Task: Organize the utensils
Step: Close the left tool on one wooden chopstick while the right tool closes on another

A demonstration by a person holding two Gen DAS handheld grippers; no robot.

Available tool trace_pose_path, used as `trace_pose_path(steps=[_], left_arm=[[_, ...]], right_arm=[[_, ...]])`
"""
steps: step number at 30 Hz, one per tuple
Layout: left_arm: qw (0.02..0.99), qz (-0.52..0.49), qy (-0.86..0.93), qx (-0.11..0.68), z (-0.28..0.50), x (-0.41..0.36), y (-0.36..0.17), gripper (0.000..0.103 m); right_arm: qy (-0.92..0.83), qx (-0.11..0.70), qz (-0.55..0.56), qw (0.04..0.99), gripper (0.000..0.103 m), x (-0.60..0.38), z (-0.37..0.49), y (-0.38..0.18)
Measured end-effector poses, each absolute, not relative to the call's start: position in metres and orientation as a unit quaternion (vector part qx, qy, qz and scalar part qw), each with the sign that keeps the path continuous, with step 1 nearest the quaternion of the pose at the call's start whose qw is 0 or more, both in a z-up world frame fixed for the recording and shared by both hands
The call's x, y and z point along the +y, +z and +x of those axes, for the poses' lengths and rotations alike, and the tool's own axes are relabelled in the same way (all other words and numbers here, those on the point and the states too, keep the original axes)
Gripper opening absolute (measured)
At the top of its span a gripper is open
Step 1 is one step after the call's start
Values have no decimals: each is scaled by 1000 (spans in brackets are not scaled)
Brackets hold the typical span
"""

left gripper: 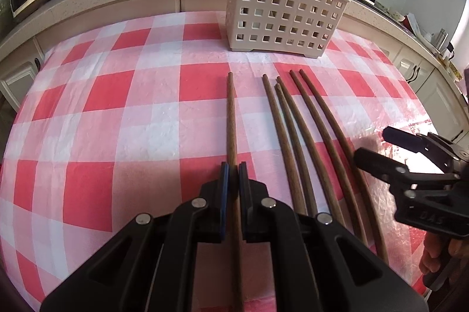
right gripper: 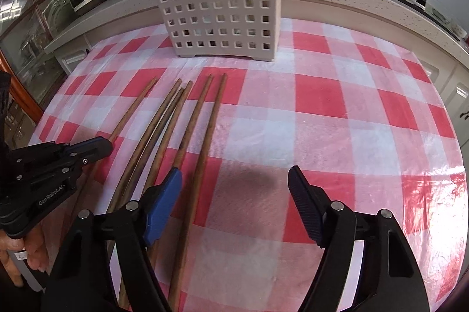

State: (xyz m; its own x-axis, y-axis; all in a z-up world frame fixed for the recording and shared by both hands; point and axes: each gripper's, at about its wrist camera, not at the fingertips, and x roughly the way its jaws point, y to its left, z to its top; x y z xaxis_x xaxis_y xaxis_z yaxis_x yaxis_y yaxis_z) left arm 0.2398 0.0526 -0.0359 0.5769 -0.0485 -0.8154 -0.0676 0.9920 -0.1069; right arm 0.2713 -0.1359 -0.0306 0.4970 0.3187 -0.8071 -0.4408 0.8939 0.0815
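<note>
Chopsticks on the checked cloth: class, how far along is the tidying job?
Done: the holder already has a few utensils standing in it. In hand: the left gripper is closed on one chopstick, lying apart from the rest. Left: five chopsticks lie on the cloth, and the right gripper is open and empty.

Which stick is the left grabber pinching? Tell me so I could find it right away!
Start at the beige holed utensil basket standing at the far side of the red-and-white checked tablecloth. In front of it lie six brown wooden chopsticks. The one the left gripper pinches is the lone chopstick lying apart at the left end, while the other five crowd together.
</note>
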Motion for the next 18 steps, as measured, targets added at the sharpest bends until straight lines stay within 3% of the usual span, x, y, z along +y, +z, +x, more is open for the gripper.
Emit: trace_pose_path(steps=[7,11,14,18], left_arm=[[886,-55,9,460,240,53,-36,7],[887,-42,12,460,242,50,-36,10],[886,-35,10,462,247,47,-36,20],[886,-4,19,463,252,39,-37,20]], right_arm=[[207,450,-103,863,52,-122,275,-38],[221,442,-113,862,37,-117,271,-37],[227,439,-115,862,32,-114,269,-37],[231,436,-108,863,19,-116,270,-36]])
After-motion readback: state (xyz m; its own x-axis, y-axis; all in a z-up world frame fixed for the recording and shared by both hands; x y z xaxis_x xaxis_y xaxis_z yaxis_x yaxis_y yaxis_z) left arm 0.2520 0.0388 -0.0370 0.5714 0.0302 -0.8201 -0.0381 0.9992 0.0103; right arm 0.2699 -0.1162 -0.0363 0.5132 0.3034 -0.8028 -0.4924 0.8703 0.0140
